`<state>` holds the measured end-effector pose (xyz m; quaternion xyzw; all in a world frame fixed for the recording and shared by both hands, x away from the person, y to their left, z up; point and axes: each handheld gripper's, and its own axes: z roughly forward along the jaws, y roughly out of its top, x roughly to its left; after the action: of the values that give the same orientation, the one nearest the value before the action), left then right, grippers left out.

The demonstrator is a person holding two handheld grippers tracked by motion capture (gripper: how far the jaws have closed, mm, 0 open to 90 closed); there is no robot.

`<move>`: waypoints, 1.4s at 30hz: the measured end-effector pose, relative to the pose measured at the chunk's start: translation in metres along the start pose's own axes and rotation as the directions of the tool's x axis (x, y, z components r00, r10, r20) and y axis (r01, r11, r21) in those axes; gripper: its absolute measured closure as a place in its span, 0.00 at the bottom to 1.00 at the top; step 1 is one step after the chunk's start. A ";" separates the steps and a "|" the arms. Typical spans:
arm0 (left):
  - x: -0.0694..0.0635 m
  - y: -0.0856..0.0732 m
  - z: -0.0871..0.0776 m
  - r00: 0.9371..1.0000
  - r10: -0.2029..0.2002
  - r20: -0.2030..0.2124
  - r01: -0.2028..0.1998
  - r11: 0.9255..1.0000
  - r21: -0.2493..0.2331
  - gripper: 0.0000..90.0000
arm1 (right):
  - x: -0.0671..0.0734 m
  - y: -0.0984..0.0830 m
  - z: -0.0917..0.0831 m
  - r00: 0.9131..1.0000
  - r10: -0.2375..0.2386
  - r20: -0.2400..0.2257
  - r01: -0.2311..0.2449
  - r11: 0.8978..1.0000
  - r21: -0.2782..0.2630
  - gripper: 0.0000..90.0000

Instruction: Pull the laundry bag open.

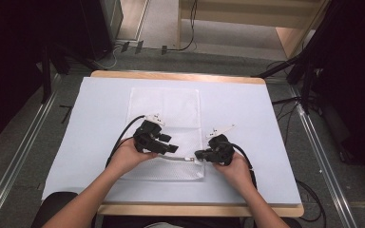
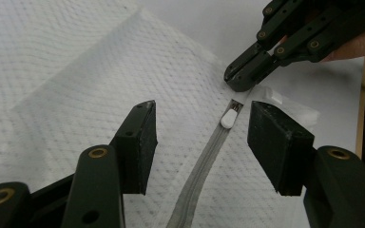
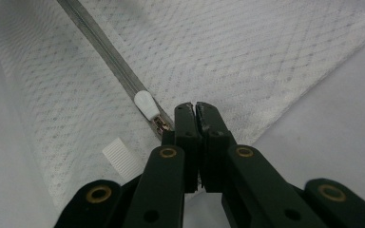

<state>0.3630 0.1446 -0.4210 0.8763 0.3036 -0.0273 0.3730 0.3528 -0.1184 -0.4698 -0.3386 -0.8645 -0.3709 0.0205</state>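
On the mesh bag, right gripper pinching zipper end

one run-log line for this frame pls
item: white mesh zipper bag flat on table | right gripper: shut on bag's edge at zipper end | left gripper: open, astride white zipper pull, not touching | next: likely grasp pull

A wooden table with a pale blue-white cover stood on grey carpet floor. Metal rails ran along both sides, black cables lay on the floor, and dark curtains flanked the space. Light wood furniture sat beyond.
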 end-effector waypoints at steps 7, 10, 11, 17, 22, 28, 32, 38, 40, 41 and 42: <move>-0.005 -0.001 0.015 1.000 0.021 0.019 -0.021 1.000 0.020 0.53 | 0.001 0.001 0.000 1.000 -0.013 0.007 0.013 1.000 0.005 1.00; -0.004 -0.002 0.022 1.000 0.011 0.029 -0.012 0.999 0.034 0.56 | 0.001 0.001 0.000 1.000 -0.012 0.006 0.012 1.000 0.008 1.00; -0.005 -0.002 0.024 1.000 0.005 0.029 -0.006 0.999 0.039 0.57 | 0.001 0.001 0.000 1.000 -0.012 0.004 0.012 1.000 0.008 1.00; -0.010 -0.001 0.035 0.999 0.012 0.047 -0.014 0.999 0.045 0.64 | 0.000 0.001 0.000 1.000 -0.009 0.000 0.009 1.000 0.007 0.99; -0.011 0.000 0.044 0.999 -0.002 0.048 -0.001 0.997 0.071 0.74 | 0.000 0.001 0.000 1.000 -0.007 -0.002 0.007 1.000 0.007 0.99; -0.011 -0.001 0.052 0.997 -0.037 0.071 0.033 0.998 0.060 0.84 | 0.000 0.000 0.000 1.000 -0.007 -0.002 0.007 1.000 0.005 0.99; -0.012 -0.001 0.056 0.997 -0.038 0.067 0.033 0.996 0.080 0.83 | 0.001 0.000 0.000 1.000 -0.012 0.004 0.012 1.000 0.002 0.99; -0.016 -0.001 0.061 0.996 -0.034 0.083 0.027 0.996 0.087 0.85 | 0.001 0.000 0.000 1.000 -0.013 0.006 0.013 1.000 -0.002 0.99; -0.018 -0.001 0.063 0.997 -0.020 0.080 0.013 0.996 0.092 0.87 | 0.001 0.000 0.000 1.000 -0.013 0.005 0.013 1.000 -0.003 0.99; -0.019 -0.001 0.062 0.997 -0.019 0.077 0.012 0.995 0.096 0.87 | 0.001 0.000 0.000 1.000 -0.012 0.005 0.012 1.000 -0.003 0.99; -0.018 -0.001 0.062 0.996 -0.019 0.085 0.011 0.995 0.099 0.88 | 0.001 0.000 0.000 1.000 -0.013 0.006 0.013 1.000 -0.004 0.99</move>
<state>0.3585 0.0943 -0.4612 0.8894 0.2922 -0.0825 0.3418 0.3515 -0.1177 -0.4698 -0.3341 -0.8661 -0.3716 0.0150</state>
